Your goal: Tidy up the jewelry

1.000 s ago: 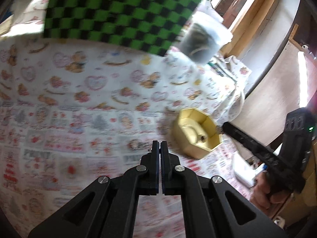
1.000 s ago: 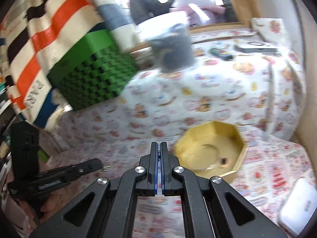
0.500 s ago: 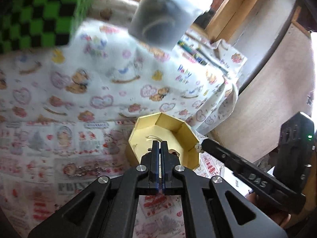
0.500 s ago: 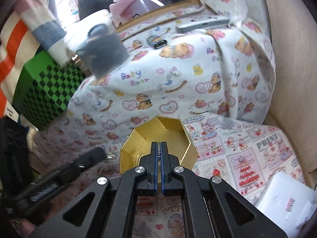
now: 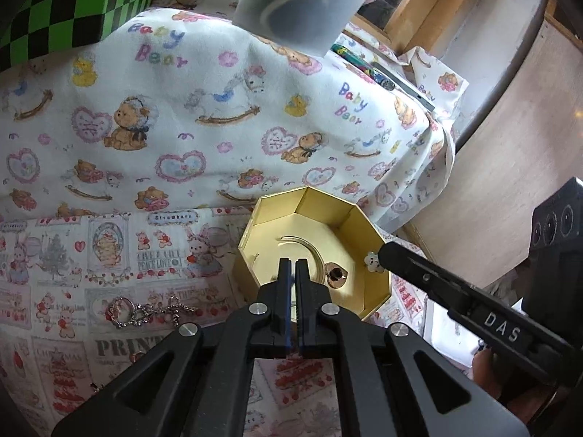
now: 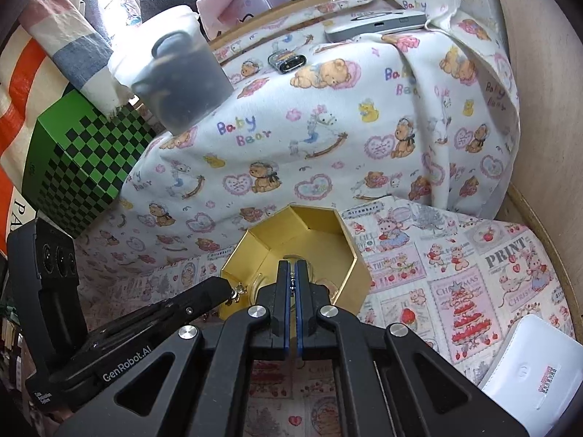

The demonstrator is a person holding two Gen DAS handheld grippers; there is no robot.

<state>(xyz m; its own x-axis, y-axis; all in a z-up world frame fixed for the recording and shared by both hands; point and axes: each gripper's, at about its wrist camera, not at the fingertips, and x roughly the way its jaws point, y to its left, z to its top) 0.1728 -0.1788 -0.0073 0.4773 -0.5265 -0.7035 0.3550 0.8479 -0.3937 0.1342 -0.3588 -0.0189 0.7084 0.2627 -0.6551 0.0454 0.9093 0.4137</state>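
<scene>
A gold octagonal box stands open on the patterned cloth and also shows in the right wrist view. A round pendant lies inside it. My left gripper is shut over the box's near rim; in the right wrist view a small gold trinket hangs at its tip. My right gripper is shut on a small white bear charm, held over the box's right rim. A silver chain with a ring lies on the cloth left of the box.
A green checkered box stands at the back left. A frosted tub of dark cables sits on the raised bear-print cloth behind. A white pack lies at front right. A curved wooden wall bounds the right side.
Both grippers have swung in over the gold box, the left from the left side where the chain lies. Both stay shut with their small pieces.
</scene>
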